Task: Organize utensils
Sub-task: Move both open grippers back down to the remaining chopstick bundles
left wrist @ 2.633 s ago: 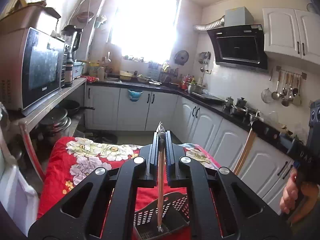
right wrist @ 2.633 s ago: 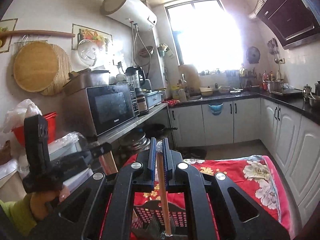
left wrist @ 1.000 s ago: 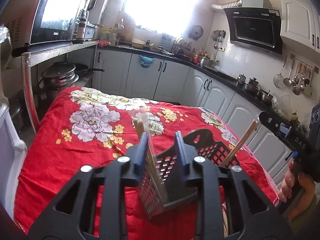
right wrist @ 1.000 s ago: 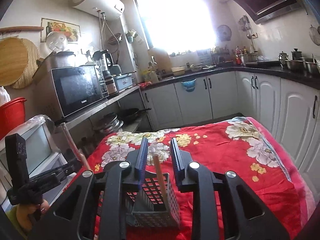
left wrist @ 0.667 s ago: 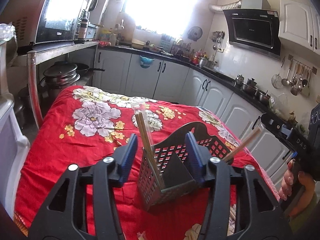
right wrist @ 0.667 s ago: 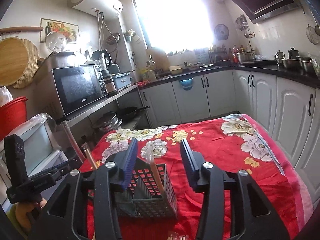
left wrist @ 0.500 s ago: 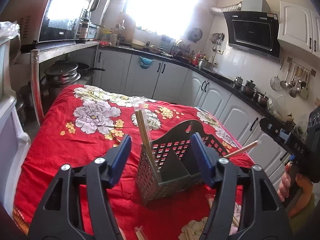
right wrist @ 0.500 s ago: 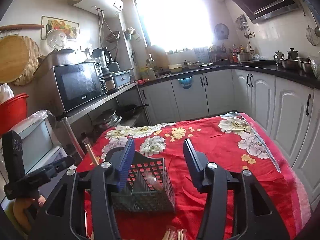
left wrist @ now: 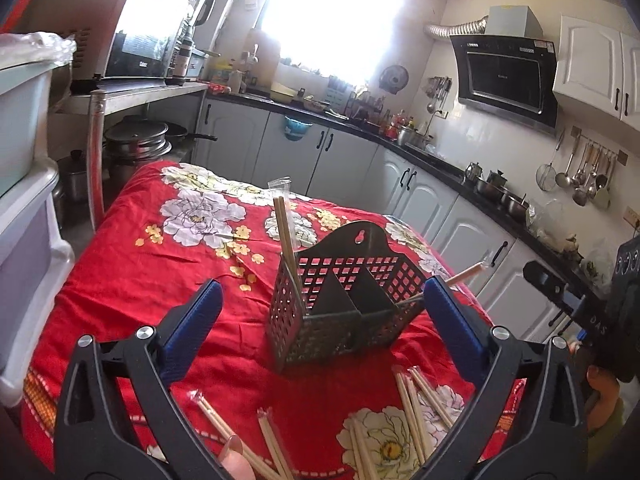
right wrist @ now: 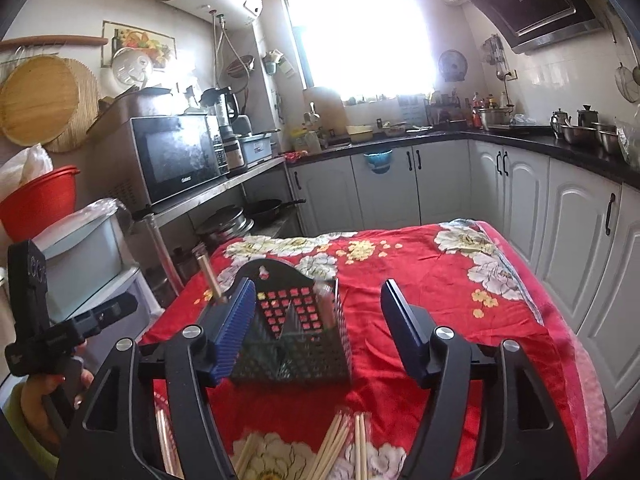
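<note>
1. Both jaws of the left gripper stand wide apart and grip nothing. Between them, a little ahead, a dark perforated utensil holder sits on a red floral tablecloth.
2. One wrapped pair of chopsticks stands nearly upright in the holder's compartment nearest the left jaw. Another wrapped pair leans out low, past the right jaw.
3. Loose wrapped chopsticks lie scattered on the cloth below the jaws, nearer the camera.
4. From the right wrist, the right gripper is also spread wide and holds nothing. The holder sits between its jaws, closer to the left one.
5. A chopstick pair rises just beyond the left jaw's tip. More loose chopsticks lie on the cloth beneath the jaws.
</note>
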Tool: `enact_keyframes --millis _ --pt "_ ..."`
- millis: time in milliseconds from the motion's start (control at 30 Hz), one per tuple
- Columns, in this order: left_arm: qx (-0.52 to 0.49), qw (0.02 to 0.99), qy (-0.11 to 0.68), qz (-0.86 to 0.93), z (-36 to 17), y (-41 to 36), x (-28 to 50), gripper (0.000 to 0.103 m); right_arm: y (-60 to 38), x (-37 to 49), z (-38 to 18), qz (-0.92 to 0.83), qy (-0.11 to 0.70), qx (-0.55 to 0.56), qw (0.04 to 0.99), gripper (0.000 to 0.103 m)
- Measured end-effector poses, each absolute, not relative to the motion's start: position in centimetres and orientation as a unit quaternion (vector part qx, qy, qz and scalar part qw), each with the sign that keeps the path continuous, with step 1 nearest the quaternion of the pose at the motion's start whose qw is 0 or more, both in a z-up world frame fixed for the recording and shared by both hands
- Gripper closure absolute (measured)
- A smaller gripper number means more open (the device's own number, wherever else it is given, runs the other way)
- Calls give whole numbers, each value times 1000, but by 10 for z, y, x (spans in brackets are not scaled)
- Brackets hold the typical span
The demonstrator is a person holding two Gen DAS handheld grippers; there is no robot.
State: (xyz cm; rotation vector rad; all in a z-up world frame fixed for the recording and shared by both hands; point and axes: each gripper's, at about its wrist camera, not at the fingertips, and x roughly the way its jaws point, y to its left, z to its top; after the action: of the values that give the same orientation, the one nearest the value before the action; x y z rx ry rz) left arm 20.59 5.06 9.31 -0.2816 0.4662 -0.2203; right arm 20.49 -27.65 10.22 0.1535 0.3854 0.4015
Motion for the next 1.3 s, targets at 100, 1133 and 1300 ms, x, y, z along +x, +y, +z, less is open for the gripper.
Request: enact_keyframes --millis 100,1133,1300 --pt "-141 956 233 -106 90 53 199 11 -276 195 98 204 197 72 956 39" --pt "-163 937 306 -47 25 104 150 11 -216 156 42 272 284 28 919 39" --pt "-173 929 325 -37 9 113 152 11 -203 162 27 277 310 20 909 39"
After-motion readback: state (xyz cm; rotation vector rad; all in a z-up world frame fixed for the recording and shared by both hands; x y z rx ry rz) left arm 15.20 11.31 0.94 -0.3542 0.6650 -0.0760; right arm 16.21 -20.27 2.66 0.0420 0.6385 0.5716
